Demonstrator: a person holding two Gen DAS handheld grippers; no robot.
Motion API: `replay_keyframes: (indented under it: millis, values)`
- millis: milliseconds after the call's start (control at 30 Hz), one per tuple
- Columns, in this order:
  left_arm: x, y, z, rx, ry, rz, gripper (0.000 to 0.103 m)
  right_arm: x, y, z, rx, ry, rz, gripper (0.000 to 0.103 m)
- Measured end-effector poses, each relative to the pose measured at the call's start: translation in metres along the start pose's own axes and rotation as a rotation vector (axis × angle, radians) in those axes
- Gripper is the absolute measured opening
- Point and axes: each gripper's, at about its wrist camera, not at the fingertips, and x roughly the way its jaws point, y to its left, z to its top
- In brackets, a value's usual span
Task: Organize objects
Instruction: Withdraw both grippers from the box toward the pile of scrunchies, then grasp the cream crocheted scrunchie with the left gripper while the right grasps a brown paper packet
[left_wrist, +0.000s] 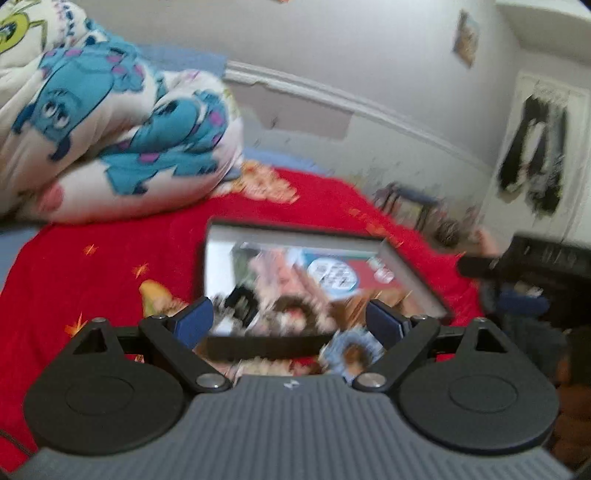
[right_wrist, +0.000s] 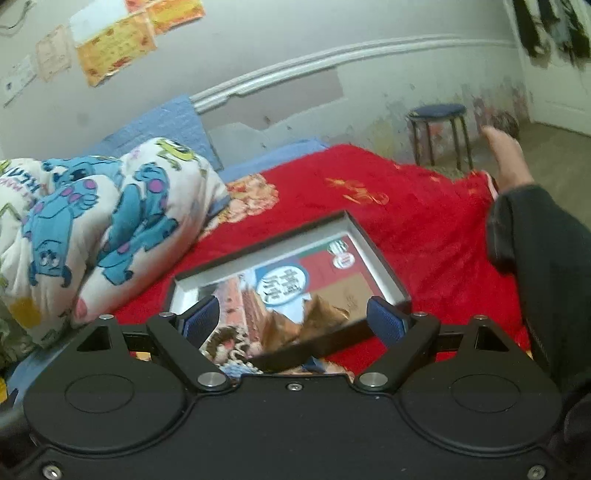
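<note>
- Shallow black-rimmed tray with pale inner walls (right_wrist: 380, 258) lies flat on the red plush blanket with gold motifs (right_wrist: 424, 221) spread over the bed. A colourful printed book with a round blue-and-white label (right_wrist: 284, 284) lies inside the tray, covering most of its floor.
- Tray edges: the near rim sits just in front of both grippers; the far rim and right wall stand clear, with bare red blanket beyond them on the far and right sides.
- Left of the tray: a bunched white quilt printed with blue furry monsters (right_wrist: 92, 221), near the tray's far-left corner but apart from it. A strip of red blanket runs between them.
- Right of the tray, open blanket up to a person's dark sleeve (right_wrist: 535, 258); a bare hand (right_wrist: 506, 158) extends from it toward the bed's far edge.
- Beyond the bed: a small round dark-blue stool on thin metal legs (right_wrist: 437, 122) stands on the floor by the scuffed pale wall (right_wrist: 369, 92).
- Left gripper (left_wrist: 290, 319): angled downward over the tray's near rim, blue pads spread wide, nothing pressed between them. Picture is blurred; contact with the rim cannot be told.
- Right gripper (right_wrist: 293, 317): also tilted downward over the near rim, jaws wide apart, holding nothing; book and rim show through the gap.
- Small blurred objects lie at the near rim in the left wrist view; not identifiable.
</note>
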Motion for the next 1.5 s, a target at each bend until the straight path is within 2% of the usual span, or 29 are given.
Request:
replay_keyframes:
  millis: [100, 267, 500, 633, 833, 933, 1000, 1100, 1200, 1367, 1500]
  values:
    - [0.008, -0.006, -0.007, 0.022, 0.021, 0.023, 0.094, 0.003, -0.005, -0.007, 0.027, 0.013, 0.027, 0.087]
    - [0.020, -0.015, -0.025, 0.073, 0.059, 0.063, 0.094, 0.013, 0.001, -0.018, -0.011, 0.019, 0.060, 0.087]
    - [0.023, -0.029, -0.042, 0.141, 0.082, 0.120, 0.094, 0.030, -0.014, -0.036, -0.008, 0.055, 0.068, 0.087]
    - [0.028, -0.036, -0.047, 0.197, 0.077, 0.232, 0.094, 0.037, -0.027, -0.043, 0.014, 0.064, 0.058, 0.086]
    - [0.040, -0.024, -0.050, 0.149, 0.155, 0.293, 0.094, 0.043, -0.040, -0.048, 0.036, 0.069, 0.040, 0.085]
    - [0.044, -0.020, -0.051, 0.128, 0.172, 0.287, 0.094, 0.044, -0.046, -0.050, 0.051, 0.067, 0.049, 0.085]
    - [0.044, -0.019, -0.053, 0.125, 0.176, 0.251, 0.093, 0.046, -0.048, -0.051, 0.055, 0.069, 0.050, 0.085]
    - [0.049, -0.020, -0.057, 0.125, 0.214, 0.208, 0.087, 0.048, -0.053, -0.054, 0.065, 0.078, 0.053, 0.085]
    - [0.052, -0.025, -0.060, 0.156, 0.219, 0.220, 0.083, 0.051, -0.057, -0.057, 0.081, 0.086, 0.067, 0.085]
    - [0.050, -0.029, -0.061, 0.163, 0.217, 0.199, 0.079, 0.051, -0.060, -0.057, 0.085, 0.084, 0.084, 0.083]
    - [0.049, -0.026, -0.060, 0.140, 0.209, 0.187, 0.079, 0.056, -0.058, -0.058, 0.069, 0.108, 0.074, 0.076]
